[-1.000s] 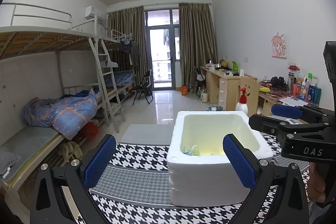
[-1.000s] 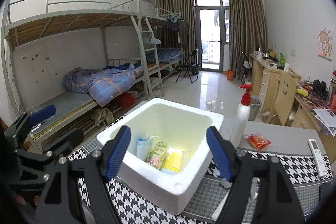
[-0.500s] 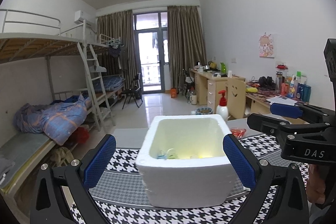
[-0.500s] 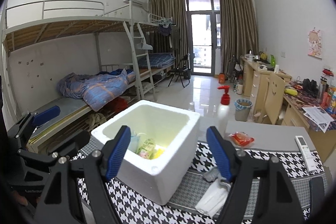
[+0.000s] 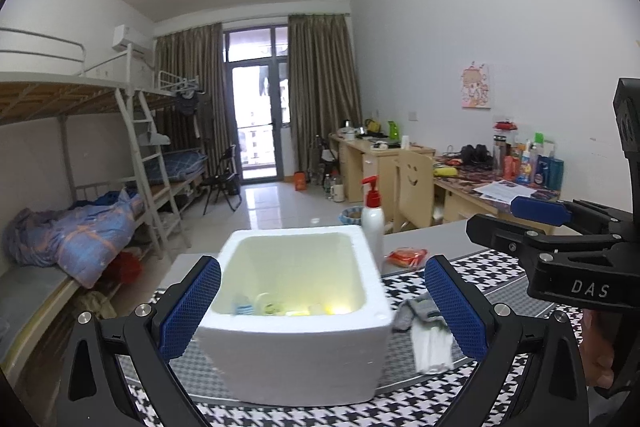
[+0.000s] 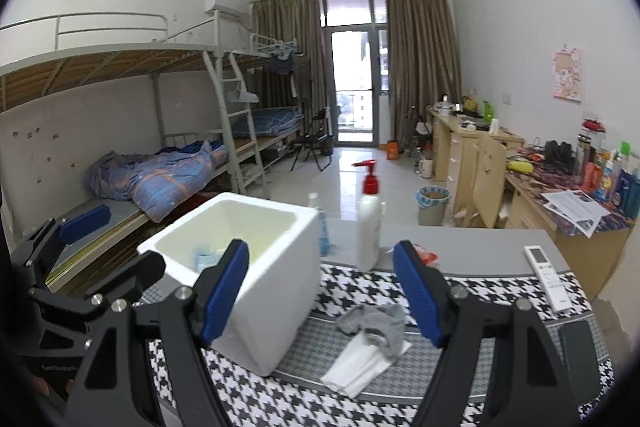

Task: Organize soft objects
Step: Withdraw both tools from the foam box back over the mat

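Observation:
A white foam box [image 5: 296, 319] stands on the houndstooth cloth, with small soft items [image 5: 264, 307] in its bottom; it also shows in the right wrist view [image 6: 256, 279]. A grey sock [image 6: 376, 325] lies on folded white cloths [image 6: 360, 367] to the box's right; both also show in the left wrist view, the sock [image 5: 414, 311] above the cloths [image 5: 430, 345]. My left gripper [image 5: 322, 311] is open and empty, in front of the box. My right gripper [image 6: 322, 297] is open and empty, above the sock and the box's right side.
A white pump bottle with a red top [image 6: 370, 223] and a red packet [image 5: 406, 257] sit behind the box. A white remote [image 6: 546, 277] and a dark phone [image 6: 580, 359] lie at the right. Bunk beds stand left, desks right.
Both views have swung right: the box has shifted left in each frame, and the sock and white cloths have come into view between the right gripper's fingers.

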The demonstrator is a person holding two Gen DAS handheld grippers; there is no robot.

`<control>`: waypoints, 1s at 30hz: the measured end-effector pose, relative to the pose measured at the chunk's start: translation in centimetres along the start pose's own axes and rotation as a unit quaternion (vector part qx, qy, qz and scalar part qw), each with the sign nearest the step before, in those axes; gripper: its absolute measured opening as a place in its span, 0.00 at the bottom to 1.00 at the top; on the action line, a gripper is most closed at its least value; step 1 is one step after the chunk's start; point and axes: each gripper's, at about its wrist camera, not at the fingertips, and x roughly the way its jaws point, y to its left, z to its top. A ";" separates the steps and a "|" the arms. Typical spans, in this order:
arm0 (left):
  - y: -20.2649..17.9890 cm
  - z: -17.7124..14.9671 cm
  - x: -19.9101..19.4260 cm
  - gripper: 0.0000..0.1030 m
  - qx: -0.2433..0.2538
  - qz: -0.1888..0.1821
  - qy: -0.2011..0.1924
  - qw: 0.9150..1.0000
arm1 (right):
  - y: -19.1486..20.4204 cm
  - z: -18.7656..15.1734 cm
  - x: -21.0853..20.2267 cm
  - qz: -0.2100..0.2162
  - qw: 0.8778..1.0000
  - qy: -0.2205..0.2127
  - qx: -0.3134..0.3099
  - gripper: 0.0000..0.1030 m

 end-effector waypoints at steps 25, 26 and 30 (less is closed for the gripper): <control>-3.7 -0.6 2.0 0.99 0.010 -0.060 0.025 0.998 | -4.5 -1.1 -1.1 -0.049 0.998 0.000 0.027 0.82; -3.9 -0.7 2.1 0.99 0.010 -0.063 0.027 0.998 | -4.7 -1.1 -1.1 -0.051 0.998 0.001 0.029 0.82; -4.5 -1.1 2.3 0.99 0.014 -0.073 0.035 0.997 | -5.3 -1.3 -1.0 -0.056 0.998 0.006 0.035 0.82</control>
